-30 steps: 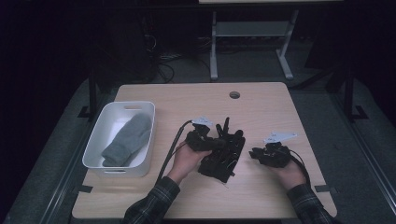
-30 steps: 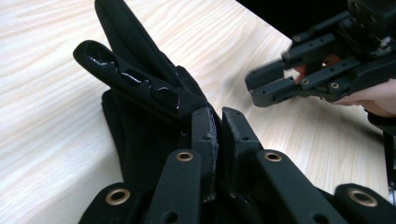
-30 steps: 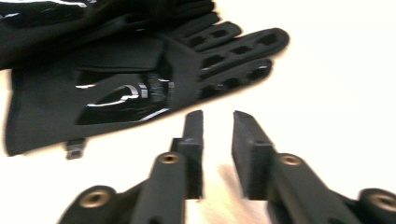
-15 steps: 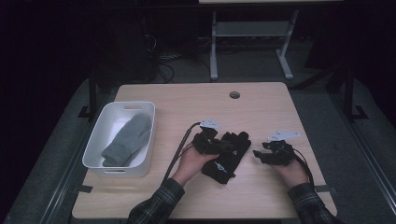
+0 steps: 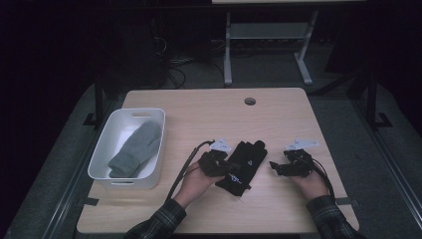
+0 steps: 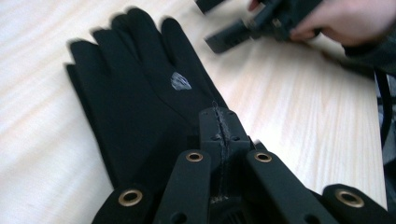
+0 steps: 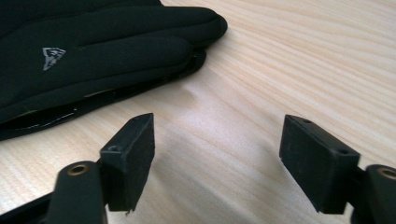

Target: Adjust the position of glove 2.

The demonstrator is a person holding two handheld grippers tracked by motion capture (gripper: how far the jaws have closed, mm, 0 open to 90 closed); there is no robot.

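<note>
so the black glove (image 5: 243, 164) is lying flat on the wooden surface (image 5: 214, 109), about in the middle of the near half, fingers pointing away from the person and a small grey logo on its back; the left claw (image 5: 225, 169) is right at the cuff end of it, near the glove's left edge in the high view. in the left gripper view the two jaws are pressed tight together with a thin seam of black fabric pinched between them — so it's clamped on the glove's cuff edge, and the rest of the glove (image 6: 140, 88) spreads out flat beyond the jaws; the left jaws have just been closing, with that fabric in between. the right claw (image 5: 276, 167) sits just to the right of the glove, not touching it, low over the surface; in the right gripper view its jaws stand wide apart with only bare wood between them, and the glove's fingertips (image 7: 107, 51) lie off to the upper left of that view — the right jaws have just been opening and there's nothing in them. over on the left side of the surface there's a white bin (image 5: 105, 164) with a grey mitten (image 5: 137, 149) lying inside it, well apart from the glove; a small round hole (image 5: 250, 101) sits in the surface near the far edge.
</note>
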